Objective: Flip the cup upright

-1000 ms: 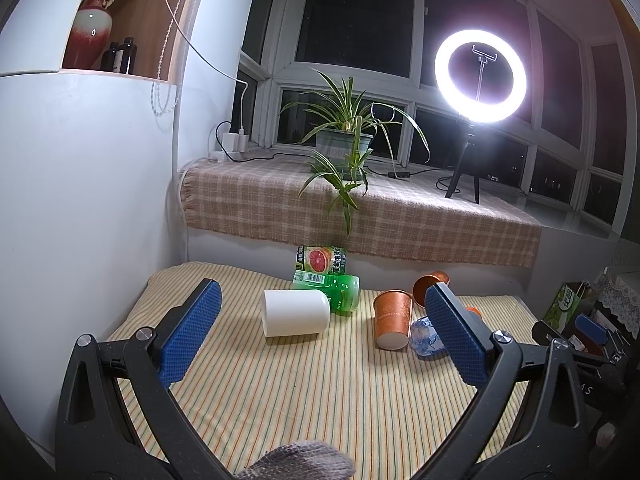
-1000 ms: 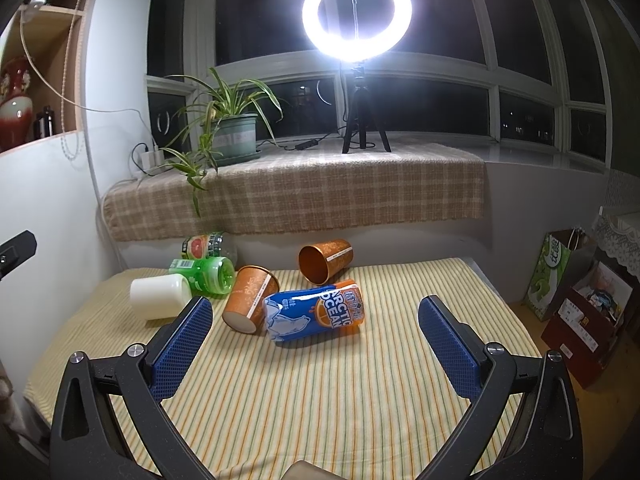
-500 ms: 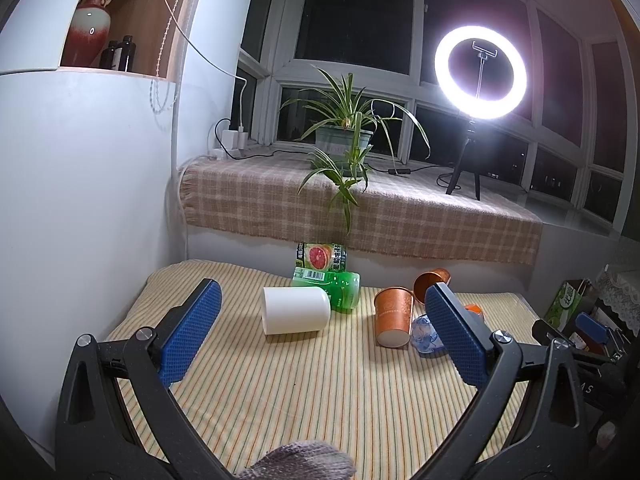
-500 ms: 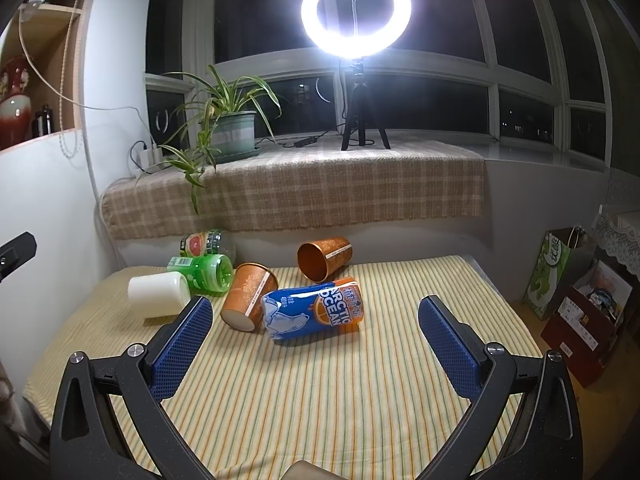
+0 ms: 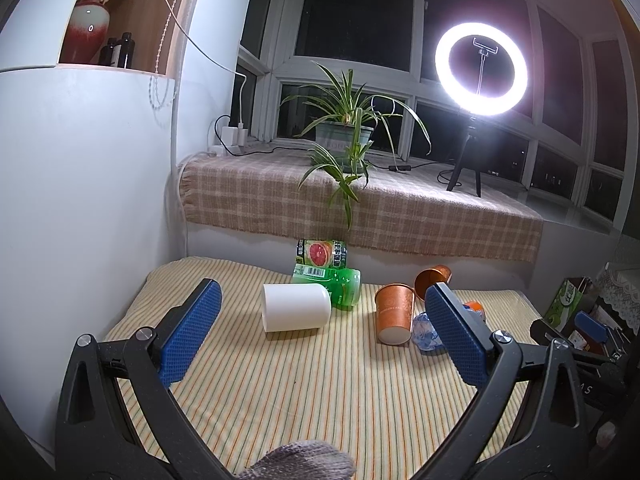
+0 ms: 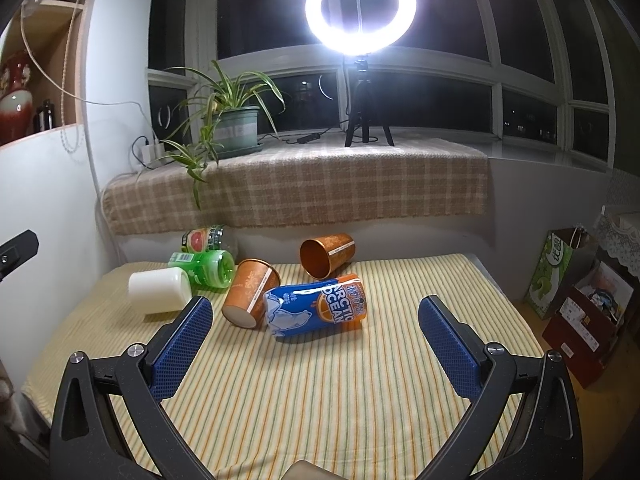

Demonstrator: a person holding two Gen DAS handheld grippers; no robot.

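The left gripper (image 5: pixel 320 334) hangs above the striped tablecloth (image 5: pixel 320 392) with its blue fingers (image 5: pixel 188 338) spread wide, grasping nothing and touching nothing. The right gripper (image 6: pixel 316 346) is likewise spread wide and empty over the near part of the cloth.

Toward the far edge of the table lie the cups, all on their sides: a white cup (image 5: pixel 296 307) toward the far left corner, an orange paper cup (image 6: pixel 250 294) near the middle, and a second orange cup (image 6: pixel 327 254) behind it, its open mouth facing left. A green bottle (image 6: pixel 208 268) touches the white cup, with a grapefruit-label bottle (image 5: pixel 322 253) behind it at the far edge. A blue packet (image 6: pixel 316 310) lies against the nearer orange cup.

Beyond the table, a sill draped in checked cloth (image 6: pixel 296 188) carries a potted plant (image 6: pixel 234 128) and a lit ring light (image 6: pixel 360 8) before dark windows. Bags (image 6: pixel 576 284) stand on the floor off the table's right edge.
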